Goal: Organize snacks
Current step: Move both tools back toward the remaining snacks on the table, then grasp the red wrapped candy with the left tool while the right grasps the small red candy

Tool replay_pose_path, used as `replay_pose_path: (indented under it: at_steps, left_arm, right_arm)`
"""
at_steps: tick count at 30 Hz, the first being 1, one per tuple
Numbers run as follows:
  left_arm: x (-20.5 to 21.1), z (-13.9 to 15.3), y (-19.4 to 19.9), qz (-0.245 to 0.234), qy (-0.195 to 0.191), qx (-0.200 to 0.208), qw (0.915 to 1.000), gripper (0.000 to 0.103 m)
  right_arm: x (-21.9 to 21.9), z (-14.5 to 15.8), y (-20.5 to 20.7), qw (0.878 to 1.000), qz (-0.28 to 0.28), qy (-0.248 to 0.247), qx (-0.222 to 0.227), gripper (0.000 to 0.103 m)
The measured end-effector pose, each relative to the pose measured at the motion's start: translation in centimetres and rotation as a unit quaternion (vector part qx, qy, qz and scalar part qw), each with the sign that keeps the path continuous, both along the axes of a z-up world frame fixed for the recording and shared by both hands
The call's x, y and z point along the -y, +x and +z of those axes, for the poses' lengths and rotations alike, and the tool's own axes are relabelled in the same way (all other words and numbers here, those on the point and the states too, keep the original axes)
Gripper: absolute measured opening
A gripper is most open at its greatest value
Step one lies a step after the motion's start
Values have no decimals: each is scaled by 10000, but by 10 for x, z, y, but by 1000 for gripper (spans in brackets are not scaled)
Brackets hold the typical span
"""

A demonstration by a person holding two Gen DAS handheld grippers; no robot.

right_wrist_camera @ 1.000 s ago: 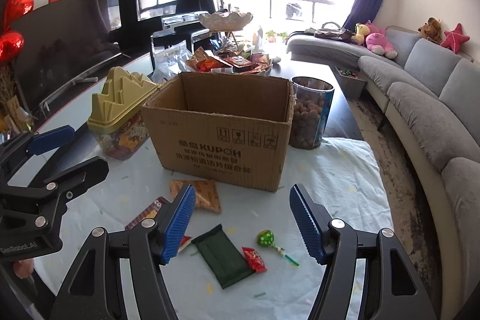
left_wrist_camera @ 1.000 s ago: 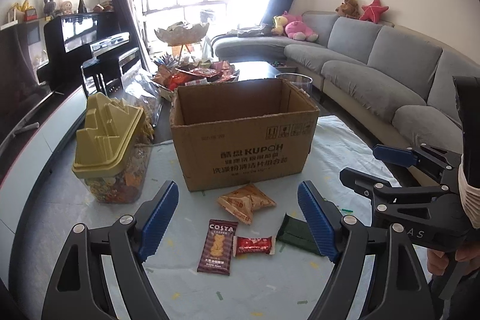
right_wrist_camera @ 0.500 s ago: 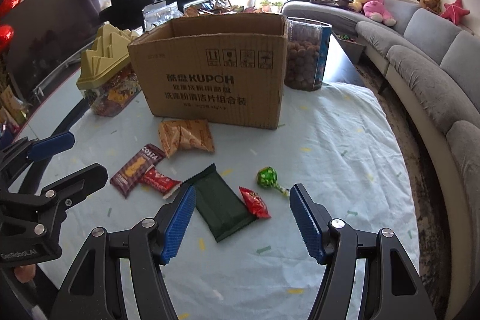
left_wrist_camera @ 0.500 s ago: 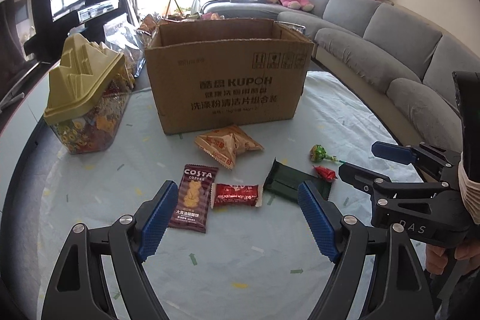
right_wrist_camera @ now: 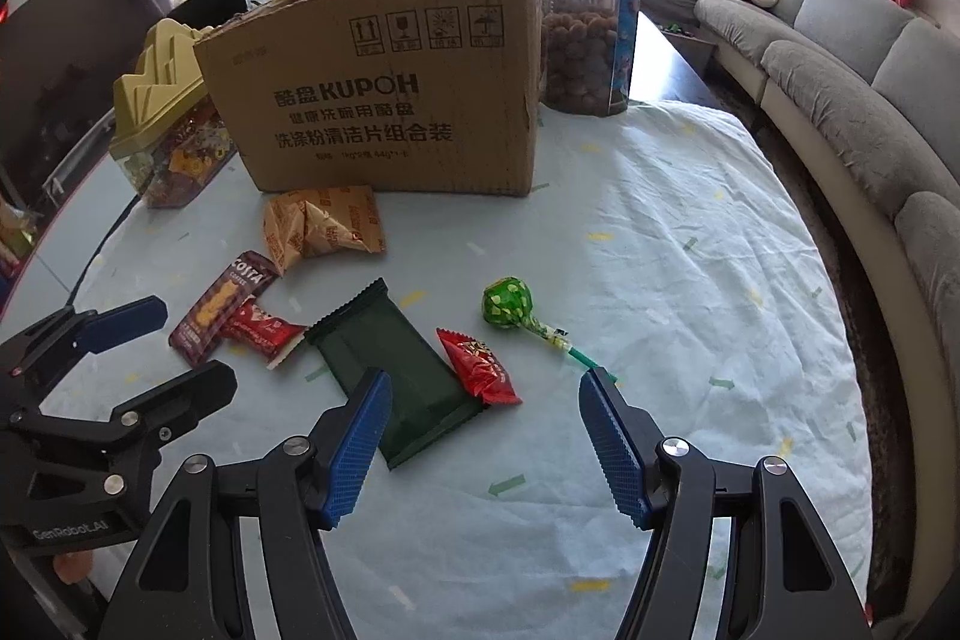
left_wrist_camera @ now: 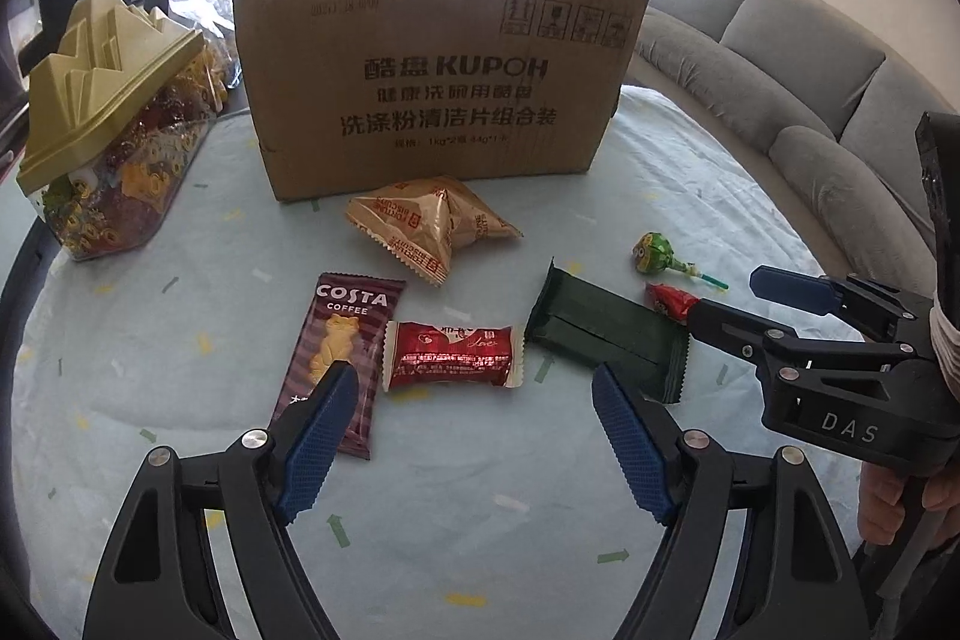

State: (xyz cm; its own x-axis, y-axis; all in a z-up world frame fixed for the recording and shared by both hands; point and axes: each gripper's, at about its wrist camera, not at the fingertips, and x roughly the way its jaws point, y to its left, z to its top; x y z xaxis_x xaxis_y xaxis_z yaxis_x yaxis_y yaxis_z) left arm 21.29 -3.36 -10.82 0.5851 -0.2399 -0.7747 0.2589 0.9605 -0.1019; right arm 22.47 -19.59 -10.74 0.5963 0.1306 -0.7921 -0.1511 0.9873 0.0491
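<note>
Box (left_wrist_camera: 432,82): matt corrugated cardboard, printed. Cloth (right_wrist_camera: 690,244): pale fabric, wrinkled. Wrappers (left_wrist_camera: 450,355): glossy crinkled foil; green bar (right_wrist_camera: 393,370) matt. Jar (left_wrist_camera: 114,172): clear plastic, matt olive lid. Pads (right_wrist_camera: 354,451): blue textured rubber on black plastic.

Six loose snacks (right_wrist_camera: 393,370), one cardboard box (right_wrist_camera: 384,100), two snack jars (right_wrist_camera: 585,40).
</note>
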Motion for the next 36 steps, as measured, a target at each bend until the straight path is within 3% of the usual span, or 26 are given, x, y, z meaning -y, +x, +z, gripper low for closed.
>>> replay_pose_path:
  at_steps: [9,20,28,33,36]
  left_arm:
    - [2,-17,17,-9,41,-172,9998,70]
    - [7,-28,32,-18,161,-203,9997,59]
    - [10,-30,36,-17,160,-119,9998,57]
    - [8,-30,36,0,127,-68,9999,49]
    - [6,-30,35,-2,100,-55,9999,47]
  right_arm:
    - [2,-18,13,9999,-79,29,-149,65]
    - [5,-29,25,9994,-85,197,-268,53]
    - [6,-32,28,9993,-90,244,-282,46]
    - [5,-32,30,9992,-52,285,-274,34]
    - [2,-32,29,9992,-13,278,-271,21]
